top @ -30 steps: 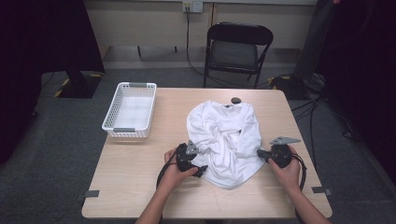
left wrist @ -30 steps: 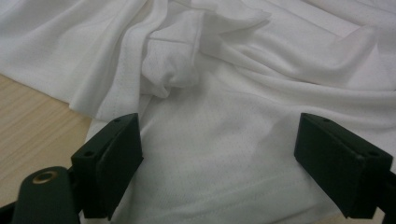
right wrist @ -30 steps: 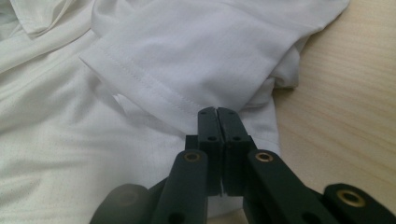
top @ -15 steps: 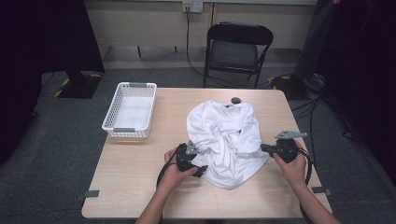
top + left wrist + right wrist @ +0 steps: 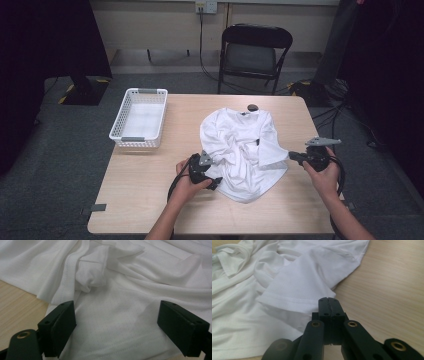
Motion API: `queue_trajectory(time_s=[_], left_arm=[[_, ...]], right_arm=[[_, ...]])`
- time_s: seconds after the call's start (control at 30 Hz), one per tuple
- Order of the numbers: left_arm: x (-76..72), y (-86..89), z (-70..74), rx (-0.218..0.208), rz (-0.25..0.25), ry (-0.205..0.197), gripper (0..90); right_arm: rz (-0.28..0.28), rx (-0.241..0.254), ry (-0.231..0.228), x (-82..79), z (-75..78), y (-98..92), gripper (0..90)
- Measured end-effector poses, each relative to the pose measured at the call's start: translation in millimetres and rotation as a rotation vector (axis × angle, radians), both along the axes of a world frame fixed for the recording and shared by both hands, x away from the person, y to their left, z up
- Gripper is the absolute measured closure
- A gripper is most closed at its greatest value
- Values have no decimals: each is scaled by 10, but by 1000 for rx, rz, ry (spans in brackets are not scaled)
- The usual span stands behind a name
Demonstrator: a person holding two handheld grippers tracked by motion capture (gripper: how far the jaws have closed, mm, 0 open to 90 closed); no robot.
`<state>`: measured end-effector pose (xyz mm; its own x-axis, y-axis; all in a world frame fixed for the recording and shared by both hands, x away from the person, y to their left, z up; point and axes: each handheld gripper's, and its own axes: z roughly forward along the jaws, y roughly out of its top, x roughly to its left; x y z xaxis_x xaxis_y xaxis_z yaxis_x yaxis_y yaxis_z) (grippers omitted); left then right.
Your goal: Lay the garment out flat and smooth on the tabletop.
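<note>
A crumpled white T-shirt (image 5: pixel 240 147) lies in the middle of the wooden table (image 5: pixel 150 185). My left gripper (image 5: pixel 216 172) rests at the shirt's lower left edge. Its jaws stand open and wide apart (image 5: pixel 121 332) over the fabric (image 5: pixel 117 315), with the pads clear of it. My right gripper (image 5: pixel 292 156) is raised a little off the table at the shirt's right side. Its jaws (image 5: pixel 329 302) are shut on the corner of a sleeve hem (image 5: pixel 299 290), which is lifted off the rest of the shirt.
An empty white plastic basket (image 5: pixel 134 140) stands at the table's left back. A small dark round object (image 5: pixel 253 106) lies just beyond the shirt's collar. A black folding chair (image 5: pixel 255 50) stands behind the table. Bare wood (image 5: pixel 310 115) lies right of the shirt.
My right gripper has risen and moved to the right and away, drawing the sleeve out from the shirt. The left gripper has stayed in place.
</note>
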<state>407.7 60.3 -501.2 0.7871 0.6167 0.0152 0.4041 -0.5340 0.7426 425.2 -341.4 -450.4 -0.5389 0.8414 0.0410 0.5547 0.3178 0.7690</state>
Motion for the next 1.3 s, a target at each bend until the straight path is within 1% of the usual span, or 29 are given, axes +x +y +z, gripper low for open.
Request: queue_trajectory(time_s=[0.1,0.2,0.33,0.4,0.47,0.53,0.57,0.6,0.63,0.7,0.73,0.77,0.8,0.83,0.87,0.9,0.97,1.03,1.07,1.1,1.13,1.17,1.23,1.3], left_arm=[[-1,0,0,0,0,0,147],[0,0,0,1,-4,-1,147],[0,0,1,2,-5,-1,147],[0,0,1,1,-4,0,146],[0,0,0,1,-5,0,146],[1,0,0,0,-5,1,145],[1,-1,0,-1,-5,1,145],[1,0,0,0,-5,1,145],[1,0,1,1,-6,1,145],[0,0,0,1,-5,1,145],[-1,-1,0,0,-5,1,145],[-1,-1,0,0,-4,1,145],[-1,-1,0,1,-5,1,145],[-1,-1,0,0,-5,1,145],[-1,-1,0,0,-4,1,145],[-2,-2,0,1,-5,1,145],[-10,-6,-1,-1,-6,2,145],[-16,-10,0,0,-7,0,145],[-17,-11,0,1,-8,0,145],[-20,-12,0,0,-9,1,145],[-24,-14,0,0,-10,1,145],[-31,-15,0,1,-12,2,145],[-47,-17,1,3,-18,3,145],[-64,-23,0,1,-19,3,145]], right_arm=[[-14,-10,10,65,18,-118,900],[-28,-7,17,152,27,-258,900],[-30,-24,29,312,1,-457,900],[-32,-46,39,402,-15,-561,900],[-41,-38,47,491,-29,-687,900],[-74,-96,47,576,-47,-812,900],[-89,-82,58,626,-69,-886,900],[-125,-80,71,675,-87,-962,900],[-170,-88,71,719,-98,-1038,900],[-234,-64,73,784,-122,-1154,795],[-245,-79,63,784,-119,-1169,761],[-243,-90,37,757,-105,-1154,704],[-236,-75,18,709,-93,-1118,754],[-197,-40,17,654,-90,-1060,750],[-162,-27,15,592,-92,-973,727],[-129,-35,5,518,-100,-870,716],[-75,-22,11,368,-151,-664,694],[-50,-32,35,252,-255,-492,677],[-36,-31,34,213,-302,-427,677],[-36,-46,30,182,-340,-380,673],[-36,-62,28,164,-372,-351,707],[-17,-63,39,158,-402,-342,754],[-16,-63,31,143,-423,-373,766],[-25,-82,41,141,-408,-456,773]])
